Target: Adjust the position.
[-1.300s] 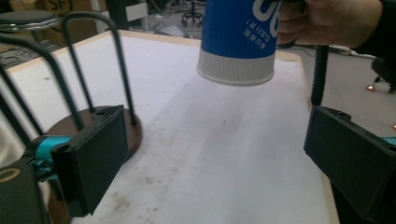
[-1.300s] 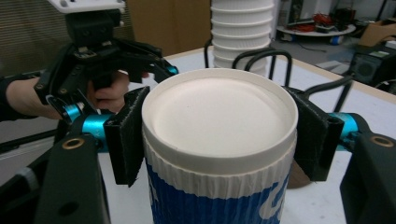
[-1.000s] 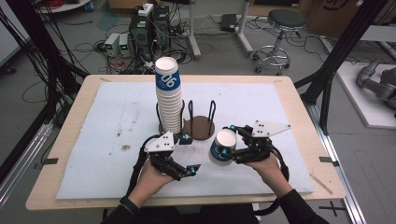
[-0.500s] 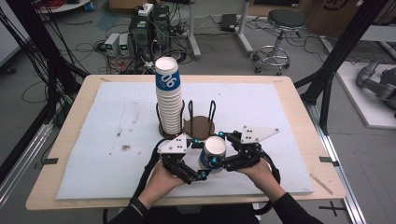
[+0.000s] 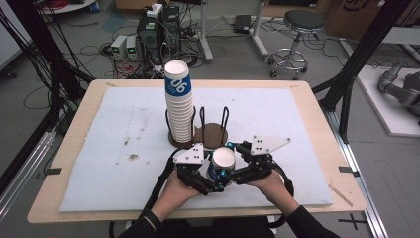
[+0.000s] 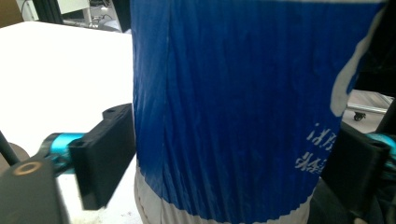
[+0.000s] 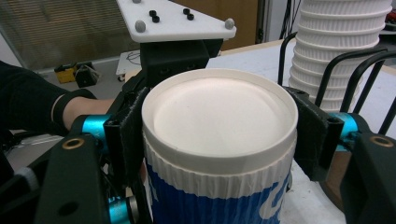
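Moved since earlier: both my hands are coming together near the middle of the table's near edge; the cup that my right gripper [image 5: 229,171] was holding out to the right is now sitting between the two grippers.
Left gripper [image 5: 210,184]: its jaws have just been closing around the lower blue wall of the cup; in the left gripper view the left pad [image 6: 105,156] is touching the wall, but I cannot tell whether the pair is pressing yet.
Right gripper: I am clenching it on the cup just under the rim, one pad on each side.
Cup: white ribbed paper cup with a blue printed sleeve [image 5: 222,163], upright, off the white table cover [image 5: 99,148], just in front of the rack.
Rack: round brown wooden base with black wire hoops [image 5: 214,130], mid-table; its right place is standing empty.
Stack: tall column of nested white paper cups, the top one blue-banded [image 5: 179,106], is filling the rack's left place.
Progress: I judge I am passing or pulling apart one cup between my grippers; one cup is off the stack and in hand.
Left to do: finishing the left grip, then setting the cup down or into the rack.
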Tool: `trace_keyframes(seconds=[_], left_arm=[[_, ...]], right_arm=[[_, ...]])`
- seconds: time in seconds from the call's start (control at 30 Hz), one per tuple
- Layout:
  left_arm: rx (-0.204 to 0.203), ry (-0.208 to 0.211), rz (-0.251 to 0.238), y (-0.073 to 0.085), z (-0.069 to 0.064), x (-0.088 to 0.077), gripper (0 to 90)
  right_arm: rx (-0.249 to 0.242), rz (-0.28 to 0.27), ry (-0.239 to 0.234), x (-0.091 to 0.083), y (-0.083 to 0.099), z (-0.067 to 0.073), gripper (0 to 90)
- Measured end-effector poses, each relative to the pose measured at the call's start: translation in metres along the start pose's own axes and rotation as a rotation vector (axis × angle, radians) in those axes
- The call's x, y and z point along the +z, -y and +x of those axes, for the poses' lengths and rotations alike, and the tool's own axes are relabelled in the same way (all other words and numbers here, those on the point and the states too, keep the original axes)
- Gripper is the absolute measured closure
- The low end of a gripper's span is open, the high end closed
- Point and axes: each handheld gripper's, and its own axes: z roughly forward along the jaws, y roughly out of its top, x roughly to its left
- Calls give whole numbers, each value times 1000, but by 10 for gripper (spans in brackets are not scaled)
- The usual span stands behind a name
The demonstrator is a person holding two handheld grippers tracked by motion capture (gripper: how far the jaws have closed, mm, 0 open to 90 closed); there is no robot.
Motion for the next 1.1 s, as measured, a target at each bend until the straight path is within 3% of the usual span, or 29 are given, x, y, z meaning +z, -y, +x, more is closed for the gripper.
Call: trace_keyframes(seconds=[0.3,0.43,0.47,0.7,0.77,0.9,1.0,1.1], left_arm=[[11,1,40,-5,1,-3,217],[19,5,77,-8,2,-5,223],[37,-3,122,-12,2,-6,225],[104,-47,268,-27,1,-12,233],[112,-55,290,-29,1,-12,236],[137,-85,389,-33,0,-10,241],[149,-86,406,-34,-1,-9,241],[157,-94,403,-35,-2,-8,232]], right_arm=[[6,8,7,-1,-1,-1,296],[24,18,17,-4,-3,-3,216],[36,27,12,-6,-4,-4,213],[7,108,7,-20,-15,-9,204],[0,124,12,-20,-16,-10,205],[-18,186,21,-14,-16,-8,205],[-31,249,27,-6,-13,-7,214],[-27,267,7,-5,-12,-7,293]])
